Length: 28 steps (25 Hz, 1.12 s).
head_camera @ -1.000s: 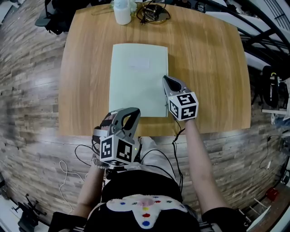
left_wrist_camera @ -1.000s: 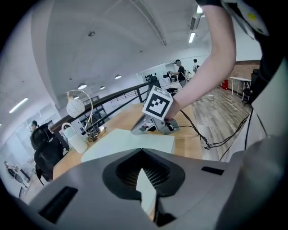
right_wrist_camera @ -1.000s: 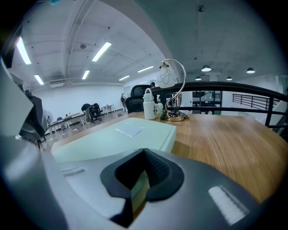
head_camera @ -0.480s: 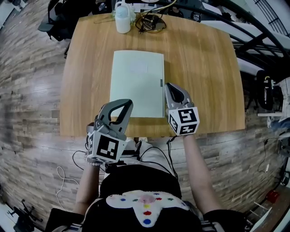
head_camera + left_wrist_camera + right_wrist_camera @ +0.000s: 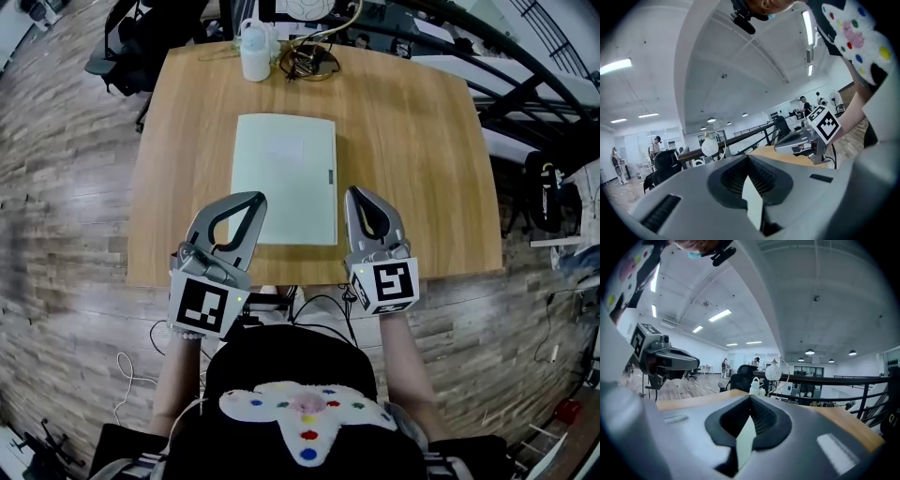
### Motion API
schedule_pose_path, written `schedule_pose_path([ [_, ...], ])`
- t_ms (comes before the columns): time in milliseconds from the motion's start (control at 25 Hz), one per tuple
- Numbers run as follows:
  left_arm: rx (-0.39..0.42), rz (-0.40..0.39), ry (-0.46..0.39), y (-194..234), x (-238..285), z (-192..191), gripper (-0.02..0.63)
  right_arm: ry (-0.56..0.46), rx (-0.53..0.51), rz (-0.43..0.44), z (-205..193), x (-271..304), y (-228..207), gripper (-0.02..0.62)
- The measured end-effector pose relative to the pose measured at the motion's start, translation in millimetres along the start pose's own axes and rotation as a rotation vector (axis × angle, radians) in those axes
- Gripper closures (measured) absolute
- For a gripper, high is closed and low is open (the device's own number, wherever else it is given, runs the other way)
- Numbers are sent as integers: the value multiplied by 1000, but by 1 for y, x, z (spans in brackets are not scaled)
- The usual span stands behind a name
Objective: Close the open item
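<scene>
Item: A pale green folder lies shut and flat on the wooden table, cover up.
Long axis: It runs straight away from the person, from the table's near edge toward the far one, with the short edges facing near and far.
Markings: A faint pale label sits toward the far end of the cover. A small dark tab marks the right long edge about halfway along.
Position: The folder is slightly left of the table's middle, its near short edge close to the table's near edge. It is well apart from the white bottle and the tangle of cables at the far edge.
Left gripper: The left gripper is held over the folder's near left corner, pointing away from the person and nearly level. Its jaws are pressed together with nothing gripped.
Right gripper: The right gripper is held just beside the folder's right long edge, by its near end, pointing the same way. Its jaws are likewise together and grip nothing.
Arms: The left forearm and right forearm reach forward from the torso side by side, the folder's near end between the two grippers. The marker cubes face up at the head camera.
Contact: Each gripper view looks out level over the tabletop into the hall, and the head view does not settle whether either tip touches the folder.
</scene>
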State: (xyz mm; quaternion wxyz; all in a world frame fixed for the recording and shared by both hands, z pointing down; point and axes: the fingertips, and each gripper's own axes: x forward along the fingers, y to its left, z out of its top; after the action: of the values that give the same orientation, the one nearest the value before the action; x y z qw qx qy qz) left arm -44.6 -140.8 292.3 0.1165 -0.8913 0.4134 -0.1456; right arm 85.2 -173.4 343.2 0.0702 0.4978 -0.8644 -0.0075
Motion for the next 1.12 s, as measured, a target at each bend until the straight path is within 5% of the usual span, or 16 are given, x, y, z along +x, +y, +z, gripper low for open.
schedule_pose_path([
  [440,31,11,-53,-2,-27,22,600,-122,-84,-21,47,-35,4,588],
  [1120,-2,24,-43,1,-33,14,600,-119,-84,-14,47,-37,8,588],
])
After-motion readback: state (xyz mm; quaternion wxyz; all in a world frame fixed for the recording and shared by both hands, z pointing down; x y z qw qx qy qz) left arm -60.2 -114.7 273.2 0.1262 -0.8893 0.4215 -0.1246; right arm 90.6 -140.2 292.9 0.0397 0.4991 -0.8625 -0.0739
